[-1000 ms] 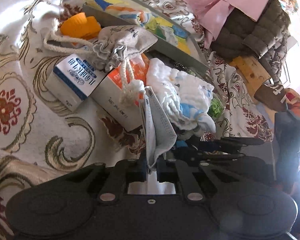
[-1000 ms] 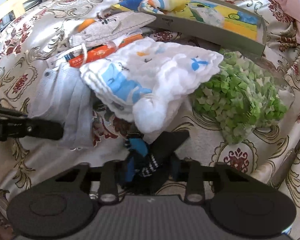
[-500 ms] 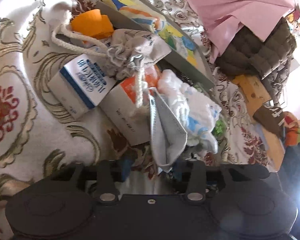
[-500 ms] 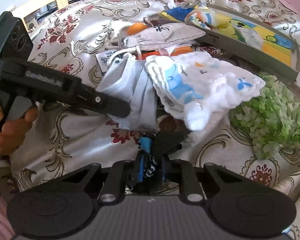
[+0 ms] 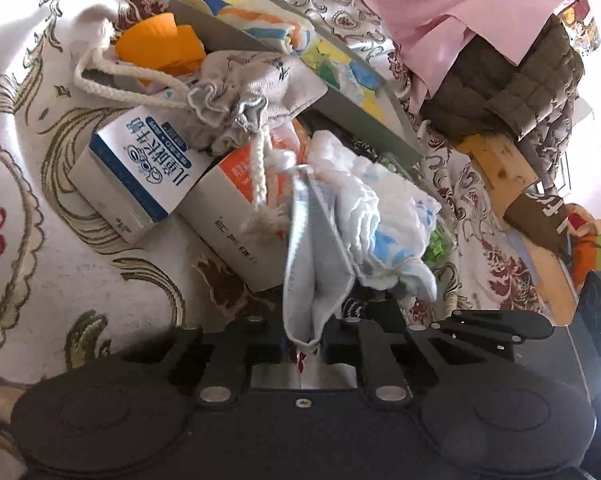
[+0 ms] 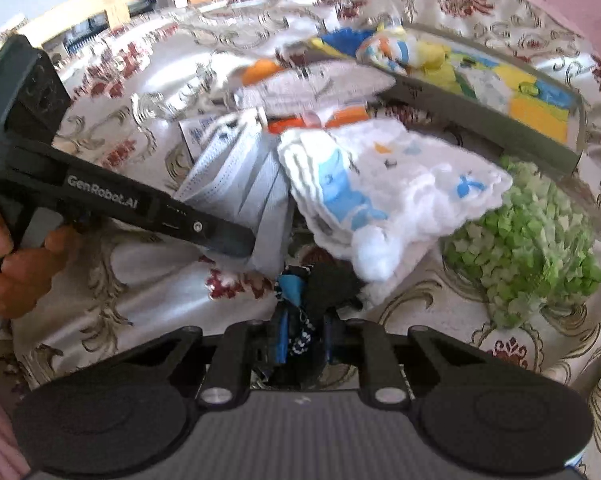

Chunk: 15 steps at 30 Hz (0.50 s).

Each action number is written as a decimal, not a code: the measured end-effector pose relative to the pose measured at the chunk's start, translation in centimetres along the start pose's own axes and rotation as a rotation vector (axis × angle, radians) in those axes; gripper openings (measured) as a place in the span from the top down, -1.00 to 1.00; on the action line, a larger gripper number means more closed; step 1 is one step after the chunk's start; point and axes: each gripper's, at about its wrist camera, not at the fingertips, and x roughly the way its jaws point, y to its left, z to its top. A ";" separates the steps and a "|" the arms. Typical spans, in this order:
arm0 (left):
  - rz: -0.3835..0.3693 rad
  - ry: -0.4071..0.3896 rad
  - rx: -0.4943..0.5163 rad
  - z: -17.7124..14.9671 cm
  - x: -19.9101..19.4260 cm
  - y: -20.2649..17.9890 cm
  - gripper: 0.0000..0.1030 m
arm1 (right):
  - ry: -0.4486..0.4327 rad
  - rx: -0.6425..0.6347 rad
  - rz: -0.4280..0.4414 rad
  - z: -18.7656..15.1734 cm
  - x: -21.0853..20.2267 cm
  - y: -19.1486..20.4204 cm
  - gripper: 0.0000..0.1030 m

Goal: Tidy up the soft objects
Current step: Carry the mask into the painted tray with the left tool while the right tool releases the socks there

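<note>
Closing left tool (image 5: 302, 344) re-pinches the face mask (image 5: 312, 264) after briefly letting go; right tool (image 6: 302, 344) stays clamped on dark sock (image 6: 324, 284). Both ready for the tray (image 6: 480, 118).

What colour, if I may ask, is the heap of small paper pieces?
Green, clearest in the right wrist view.

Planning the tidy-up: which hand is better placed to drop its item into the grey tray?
Probably left: the left gripper is closing on the face mask, its tray straight ahead; the right gripper has the dark cloth.
</note>
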 end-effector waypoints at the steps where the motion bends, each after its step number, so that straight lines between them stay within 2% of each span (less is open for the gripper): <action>1: 0.002 0.000 0.005 0.0 -0.3 -0.1 0.77 | -0.018 -0.007 0.001 0.0 -0.4 0.1 0.64; 5: 0.006 -0.019 0.080 -0.2 -3.0 -1.2 0.82 | -0.111 -0.038 0.049 0.4 -2.7 0.6 0.64; 9: 0.017 -0.103 0.215 -0.4 -6.5 -3.0 0.82 | -0.181 -0.057 0.054 0.9 -4.6 1.3 0.64; 15: 0.046 -0.207 0.333 -0.4 -10.2 -5.1 0.82 | -0.334 -0.031 0.049 1.7 -7.8 1.6 0.63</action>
